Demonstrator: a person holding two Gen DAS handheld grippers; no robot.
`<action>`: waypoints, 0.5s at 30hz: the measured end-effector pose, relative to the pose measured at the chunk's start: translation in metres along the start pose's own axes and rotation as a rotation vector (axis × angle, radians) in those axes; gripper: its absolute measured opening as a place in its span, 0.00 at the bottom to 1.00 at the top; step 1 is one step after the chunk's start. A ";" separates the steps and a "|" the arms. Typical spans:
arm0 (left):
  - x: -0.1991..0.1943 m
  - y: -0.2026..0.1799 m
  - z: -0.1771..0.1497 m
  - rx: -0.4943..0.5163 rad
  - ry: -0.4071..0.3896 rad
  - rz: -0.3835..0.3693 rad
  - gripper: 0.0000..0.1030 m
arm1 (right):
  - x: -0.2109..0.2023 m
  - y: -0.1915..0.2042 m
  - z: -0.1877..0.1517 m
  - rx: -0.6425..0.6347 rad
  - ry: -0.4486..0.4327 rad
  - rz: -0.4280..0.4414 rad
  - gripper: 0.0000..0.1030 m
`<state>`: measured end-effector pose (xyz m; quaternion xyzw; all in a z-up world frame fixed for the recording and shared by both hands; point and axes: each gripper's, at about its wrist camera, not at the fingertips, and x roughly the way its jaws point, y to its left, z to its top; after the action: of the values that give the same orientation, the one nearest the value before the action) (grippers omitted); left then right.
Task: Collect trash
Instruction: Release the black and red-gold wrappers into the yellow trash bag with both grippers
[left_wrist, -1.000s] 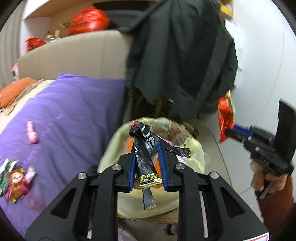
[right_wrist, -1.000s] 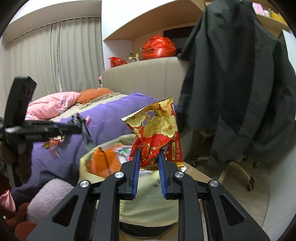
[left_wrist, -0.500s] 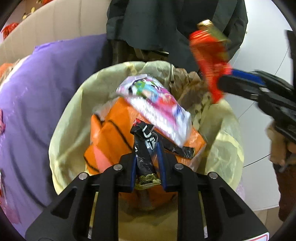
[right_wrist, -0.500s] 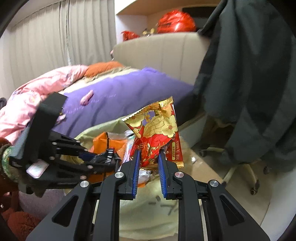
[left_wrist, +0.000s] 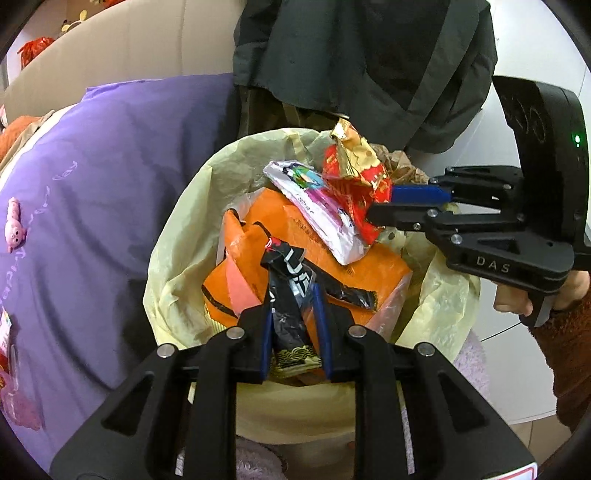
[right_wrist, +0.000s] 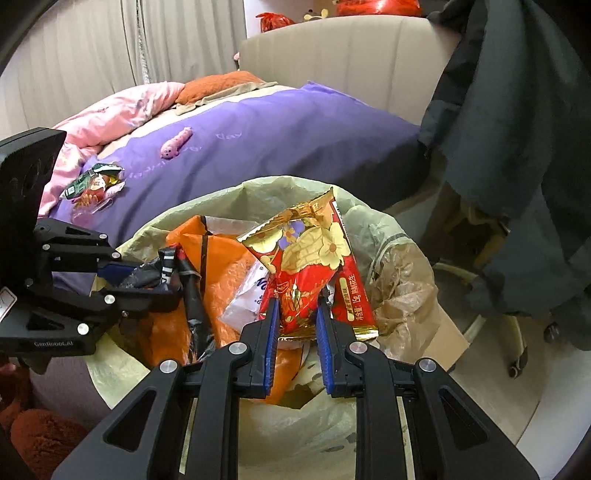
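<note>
Trash is partly collected: the left gripper (left_wrist: 291, 314) pinches a black wrapper (left_wrist: 288, 280) and the right gripper (right_wrist: 295, 321) a red snack packet (right_wrist: 314, 266) above the lined bin (right_wrist: 373, 221), not yet released, while more wrappers (right_wrist: 94, 182) lie on the bed (right_wrist: 295, 133).

**Count of things in view**

Two grippers: the left gripper (left_wrist: 291, 317) and the right gripper (right_wrist: 295, 328). Two held wrappers: one black wrapper (left_wrist: 286, 291) and one red and gold wrapper (right_wrist: 314, 273). One bin (left_wrist: 177, 236) with a yellowish liner. Inside it lie one orange bag (left_wrist: 295, 236) and one white and pink packet (left_wrist: 314, 206). One bed (right_wrist: 280, 136) carries one small pink toy (right_wrist: 176, 142) and one cluster of wrappers (right_wrist: 94, 181), number unclear. One dark jacket (right_wrist: 517, 129) hangs nearby.
</note>
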<state>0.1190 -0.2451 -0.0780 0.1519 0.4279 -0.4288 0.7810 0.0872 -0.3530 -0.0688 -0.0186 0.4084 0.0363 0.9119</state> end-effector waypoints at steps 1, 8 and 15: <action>0.001 0.000 0.001 0.003 -0.004 0.005 0.19 | -0.001 0.001 -0.001 -0.004 0.003 -0.003 0.19; 0.000 0.004 0.004 -0.014 -0.028 0.008 0.19 | -0.013 0.002 -0.011 -0.004 -0.011 -0.030 0.19; -0.008 0.012 0.003 -0.054 -0.047 -0.017 0.19 | -0.018 0.001 -0.015 0.005 -0.022 -0.034 0.19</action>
<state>0.1282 -0.2357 -0.0711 0.1173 0.4220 -0.4271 0.7910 0.0643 -0.3535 -0.0653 -0.0230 0.3982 0.0202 0.9168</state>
